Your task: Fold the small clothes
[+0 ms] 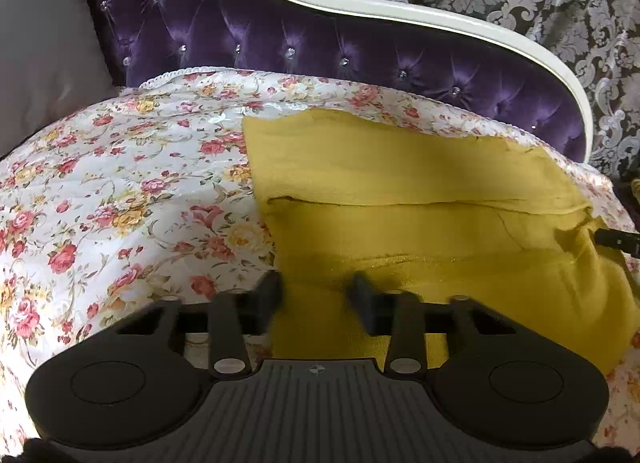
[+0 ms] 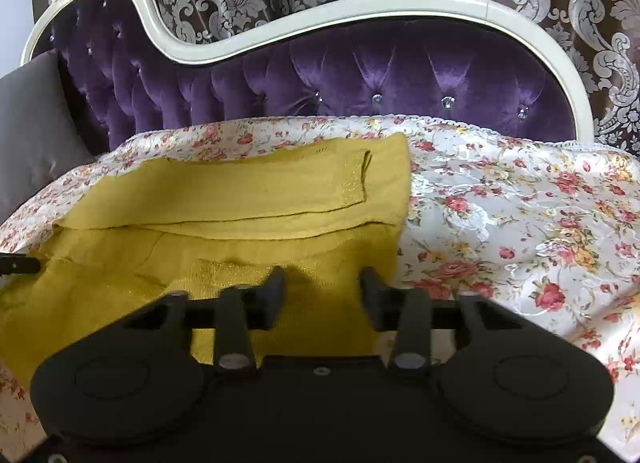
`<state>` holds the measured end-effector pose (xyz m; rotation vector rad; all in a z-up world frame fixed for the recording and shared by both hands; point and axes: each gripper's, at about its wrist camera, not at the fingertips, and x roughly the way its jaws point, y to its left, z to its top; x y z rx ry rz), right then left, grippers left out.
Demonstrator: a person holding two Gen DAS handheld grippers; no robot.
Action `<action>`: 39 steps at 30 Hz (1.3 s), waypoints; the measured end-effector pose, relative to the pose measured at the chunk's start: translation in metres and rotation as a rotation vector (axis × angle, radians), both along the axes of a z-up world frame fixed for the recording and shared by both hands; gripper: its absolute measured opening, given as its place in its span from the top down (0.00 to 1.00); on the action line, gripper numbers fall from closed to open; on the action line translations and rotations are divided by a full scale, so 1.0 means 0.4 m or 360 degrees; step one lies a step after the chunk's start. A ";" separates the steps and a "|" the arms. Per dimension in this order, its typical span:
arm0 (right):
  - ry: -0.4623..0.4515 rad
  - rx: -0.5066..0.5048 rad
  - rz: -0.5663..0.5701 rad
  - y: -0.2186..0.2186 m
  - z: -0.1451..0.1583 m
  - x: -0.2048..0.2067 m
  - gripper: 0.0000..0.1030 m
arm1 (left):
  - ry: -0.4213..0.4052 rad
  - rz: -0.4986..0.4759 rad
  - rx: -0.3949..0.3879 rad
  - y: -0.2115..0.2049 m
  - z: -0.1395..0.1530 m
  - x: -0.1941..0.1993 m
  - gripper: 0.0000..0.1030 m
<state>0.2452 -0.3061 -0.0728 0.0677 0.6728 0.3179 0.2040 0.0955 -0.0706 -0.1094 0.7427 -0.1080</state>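
A yellow cloth point(image 1: 420, 231) is being kept flat on the flowered cover point(image 1: 120, 183), its long side running from one tool to the other. The left tool point(image 1: 316, 295) is being held with fingers apart over the cloth's near left edge. The right tool point(image 2: 324, 291) is being held the same way at the near right edge, nothing pinched.

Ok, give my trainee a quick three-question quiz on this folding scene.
1. True or false: the yellow garment lies on the floral cover.
2. What stands behind the cover? A purple tufted backrest; B wooden shelf; C window.
3. Fill in: the right gripper, jaws apart, is at the garment's ___ edge (near/far).
Key: 1 true; 2 A; 3 near.
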 end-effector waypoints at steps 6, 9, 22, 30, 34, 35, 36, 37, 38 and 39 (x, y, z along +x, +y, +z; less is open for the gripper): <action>-0.0044 0.0007 0.0000 0.000 0.016 -0.026 0.90 | -0.0094 0.0001 0.0024 -0.011 0.006 -0.036 0.92; -0.0079 0.0006 -0.0003 -0.002 0.035 -0.049 0.91 | -0.0160 0.0012 0.0023 -0.011 0.022 -0.060 0.92; -0.0311 0.0063 -0.0103 -0.035 0.156 -0.033 0.96 | -0.0401 0.0024 0.0056 -0.008 0.139 -0.062 0.92; -0.0201 0.0192 -0.0015 -0.052 0.165 0.077 0.83 | -0.0459 -0.0008 0.0075 -0.019 0.183 -0.001 0.92; -0.0051 0.0094 0.0074 -0.033 0.093 0.066 0.60 | -0.0421 -0.0019 0.0076 -0.023 0.152 -0.011 0.92; -0.0019 0.0093 0.0084 -0.031 0.072 0.059 0.54 | -0.0403 -0.0010 0.0068 -0.022 0.142 -0.013 0.92; 0.0004 0.0097 0.0090 -0.031 0.056 0.053 0.54 | -0.0389 -0.0008 0.0066 -0.020 0.135 -0.015 0.92; 0.0023 0.0091 0.0094 -0.029 0.041 0.046 0.54 | -0.0378 -0.0004 0.0067 -0.019 0.128 -0.018 0.92; 0.0033 0.0077 0.0096 -0.027 0.032 0.042 0.54 | -0.0371 0.0001 0.0066 -0.016 0.125 -0.021 0.92; 0.0038 0.0063 0.0103 -0.024 0.022 0.037 0.54 | -0.0362 0.0004 0.0066 -0.013 0.122 -0.023 0.92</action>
